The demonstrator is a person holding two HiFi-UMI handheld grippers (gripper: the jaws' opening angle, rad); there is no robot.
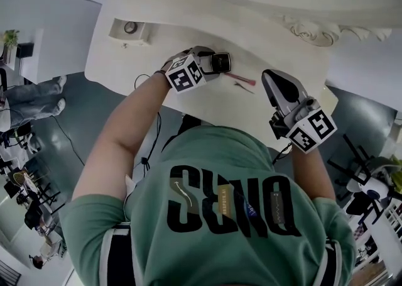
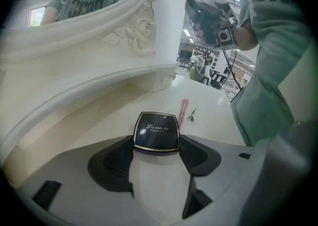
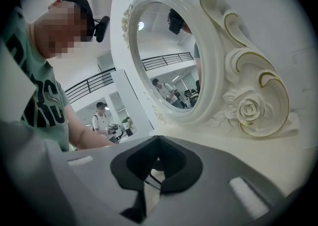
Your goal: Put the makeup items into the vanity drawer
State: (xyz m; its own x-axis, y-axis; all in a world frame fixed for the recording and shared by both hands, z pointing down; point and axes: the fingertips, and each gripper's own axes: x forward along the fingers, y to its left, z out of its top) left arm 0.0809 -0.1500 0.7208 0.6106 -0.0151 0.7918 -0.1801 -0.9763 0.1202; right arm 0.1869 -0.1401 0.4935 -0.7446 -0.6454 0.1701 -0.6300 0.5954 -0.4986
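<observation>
A black square compact (image 2: pixel 156 131) with gold script on its lid sits between the jaws of my left gripper (image 2: pixel 156 146), whose dark pads press on its two near sides. In the head view the left gripper (image 1: pixel 217 63) holds the compact (image 1: pixel 220 62) over the middle of the white vanity top (image 1: pixel 157 52). A pink stick (image 1: pixel 242 78) and a small dark pin (image 1: pixel 244 87) lie just right of it on the top. My right gripper (image 1: pixel 276 83) hovers at the right, shut and empty, pointing at the mirror (image 3: pixel 169 56). No drawer shows.
The carved mirror frame (image 1: pixel 314 30) runs along the back of the vanity. A small white box with a round dial (image 1: pixel 129 29) stands at the far left. A black cable (image 1: pixel 147 146) hangs down off the front edge. Chairs and people are in the room behind.
</observation>
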